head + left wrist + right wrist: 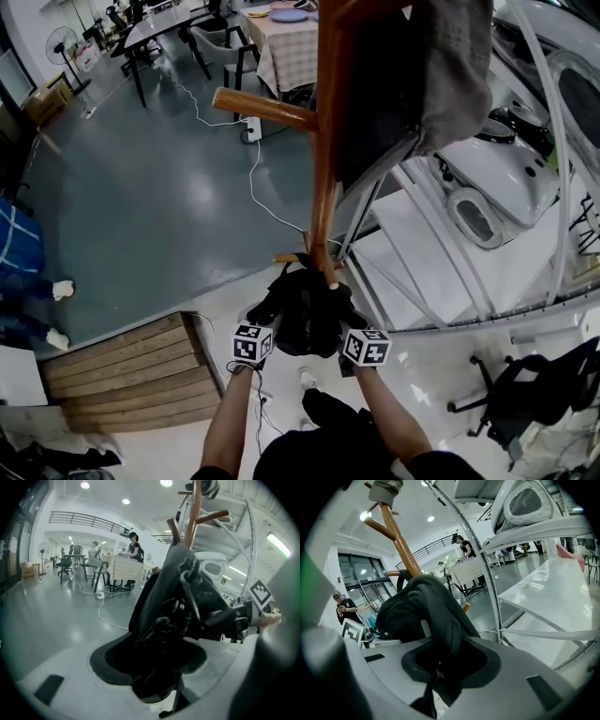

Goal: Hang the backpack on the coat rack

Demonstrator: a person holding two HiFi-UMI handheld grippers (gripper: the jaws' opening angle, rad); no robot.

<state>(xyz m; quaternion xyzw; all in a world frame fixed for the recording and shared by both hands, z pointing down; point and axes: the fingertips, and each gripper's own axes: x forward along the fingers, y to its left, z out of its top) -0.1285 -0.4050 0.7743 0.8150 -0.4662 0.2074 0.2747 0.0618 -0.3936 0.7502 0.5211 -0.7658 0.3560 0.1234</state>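
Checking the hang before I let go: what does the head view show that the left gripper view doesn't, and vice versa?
Head view only: the person's forearms, the left gripper seen from outside, the wooden steps and an office chair. Left gripper view only: fabric of the backpack between that gripper's own jaws, the ceiling lights and a balcony railing. Both: the black backpack against the coat rack, and the right gripper.

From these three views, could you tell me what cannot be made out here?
Head view: the backpack hides whether a peg bears it.
Head view: the top edge cuts off the coat rack; a grey garment covers its upper part.
Its base shows in no view.
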